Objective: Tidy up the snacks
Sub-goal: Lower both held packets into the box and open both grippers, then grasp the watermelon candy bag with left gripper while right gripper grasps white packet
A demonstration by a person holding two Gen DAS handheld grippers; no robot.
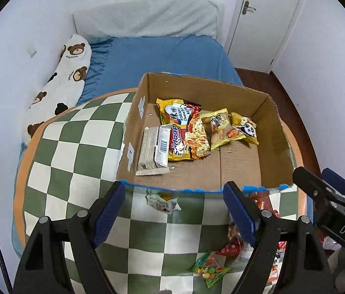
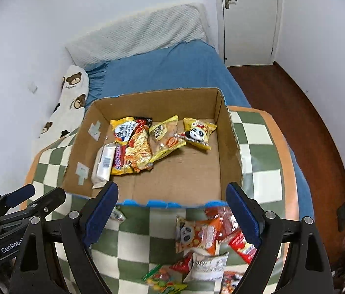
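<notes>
A shallow brown corrugated cardboard box (image 1: 243,169) with ragged blue-taped rims sits on a green-and-white checked cushion (image 1: 74,161); glossy crinkled snack packets (image 1: 187,132) lie inside; both the left gripper (image 1: 175,210) and right gripper (image 2: 172,213) gape wide, holding nothing.
</notes>
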